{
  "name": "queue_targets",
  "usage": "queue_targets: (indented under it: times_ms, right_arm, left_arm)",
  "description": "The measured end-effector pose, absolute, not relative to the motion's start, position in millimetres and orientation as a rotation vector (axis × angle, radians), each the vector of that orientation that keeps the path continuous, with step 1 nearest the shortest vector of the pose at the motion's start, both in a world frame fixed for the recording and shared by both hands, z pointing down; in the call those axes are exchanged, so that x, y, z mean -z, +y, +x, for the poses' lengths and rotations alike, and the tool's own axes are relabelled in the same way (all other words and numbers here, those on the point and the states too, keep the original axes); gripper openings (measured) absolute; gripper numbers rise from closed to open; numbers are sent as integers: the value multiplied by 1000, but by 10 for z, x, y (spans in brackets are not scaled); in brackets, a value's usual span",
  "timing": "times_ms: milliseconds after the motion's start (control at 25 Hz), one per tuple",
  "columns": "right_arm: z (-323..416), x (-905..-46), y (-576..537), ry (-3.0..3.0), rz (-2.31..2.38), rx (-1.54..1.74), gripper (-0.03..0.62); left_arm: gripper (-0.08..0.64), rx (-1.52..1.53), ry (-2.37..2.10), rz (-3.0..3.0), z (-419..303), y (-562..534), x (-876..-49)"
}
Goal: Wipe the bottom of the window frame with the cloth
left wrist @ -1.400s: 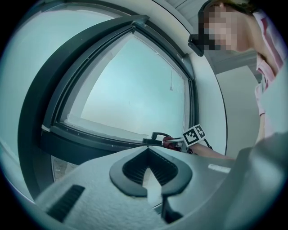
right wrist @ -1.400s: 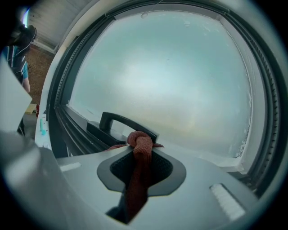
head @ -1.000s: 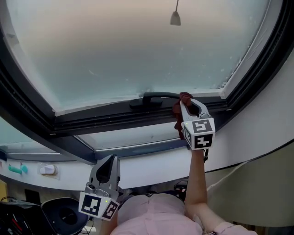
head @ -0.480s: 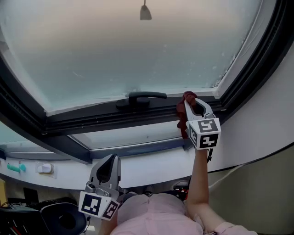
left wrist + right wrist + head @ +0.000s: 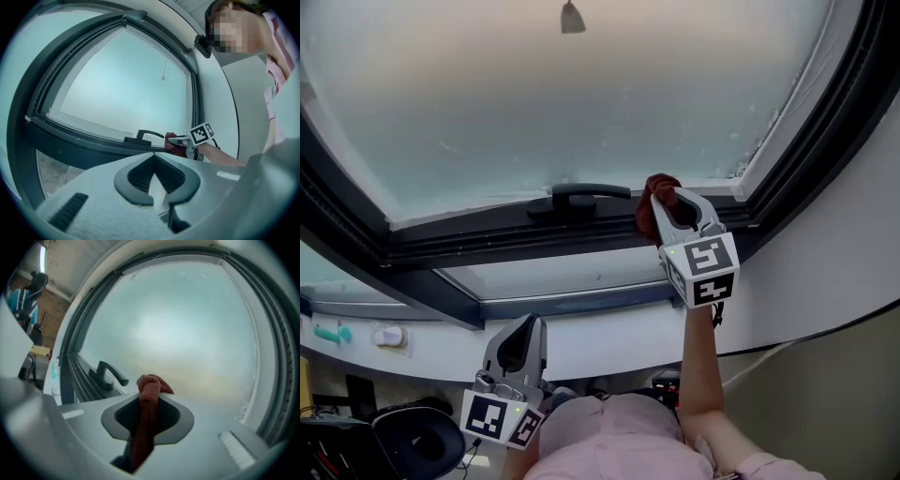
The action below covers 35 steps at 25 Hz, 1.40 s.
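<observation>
A dark red cloth (image 5: 654,199) is bunched between the jaws of my right gripper (image 5: 666,201), which is shut on it. The cloth presses against the dark bottom rail of the window frame (image 5: 487,234), just right of the black window handle (image 5: 577,197). In the right gripper view the cloth (image 5: 149,411) hangs down between the jaws, with the handle (image 5: 108,375) to its left. My left gripper (image 5: 523,345) hangs low near my body, shut and holding nothing. From the left gripper view I see the cloth (image 5: 171,143) and the handle (image 5: 143,136) on the frame.
Frosted glass (image 5: 581,103) fills the window above the rail. A second lower pane (image 5: 553,279) sits beneath it. The frame's right side (image 5: 825,131) rises just right of my right gripper. A white sill (image 5: 394,347) carries a teal item (image 5: 334,334) and a white knob (image 5: 390,336).
My right gripper with the cloth slid right along the bottom rail, then back left, ending close to the handle. The left gripper stayed put.
</observation>
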State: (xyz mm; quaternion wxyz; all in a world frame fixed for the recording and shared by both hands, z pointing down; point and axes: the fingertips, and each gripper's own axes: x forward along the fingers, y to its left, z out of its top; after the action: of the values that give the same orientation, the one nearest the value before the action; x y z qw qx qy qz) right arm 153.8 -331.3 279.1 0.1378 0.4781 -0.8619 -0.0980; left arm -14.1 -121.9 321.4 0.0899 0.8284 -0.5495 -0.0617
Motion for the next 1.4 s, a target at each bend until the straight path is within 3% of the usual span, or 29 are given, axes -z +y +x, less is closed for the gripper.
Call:
queue_targets:
  times_ms: [440, 1400]
  right_arm:
    - [1280, -3019, -3355, -2328, 1205, 410, 61]
    - [2175, -3006, -3606, -2244, 1455, 309, 61]
  left_arm:
    - [0, 181, -1672, 2438, -154, -1200, -3225]
    - [0, 196, -1651, 2451, -91, -1211, -3230]
